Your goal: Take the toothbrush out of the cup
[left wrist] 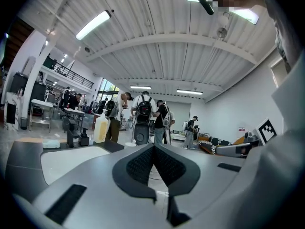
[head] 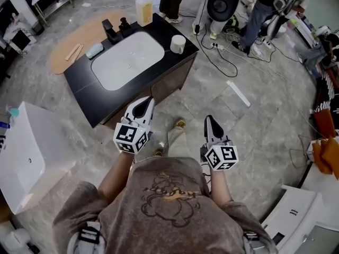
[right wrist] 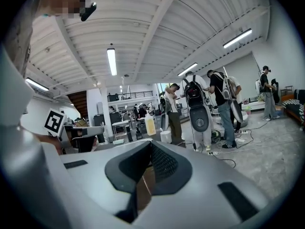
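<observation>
Two tongs, both clenched on nothing: the white-and-black left gripper (head: 150, 100) and the matching right gripper (head: 209, 118) are held close to the person, short of the black vanity counter (head: 85, 79). At its far right corner, right of the white basin (head: 127, 60), stands the small white round cup (head: 178, 44), upright. A toothbrush in it is too small to make out.

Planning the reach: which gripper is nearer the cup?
Left. The left gripper is below-left of the cup; the right gripper is below-right, farther back.
</observation>
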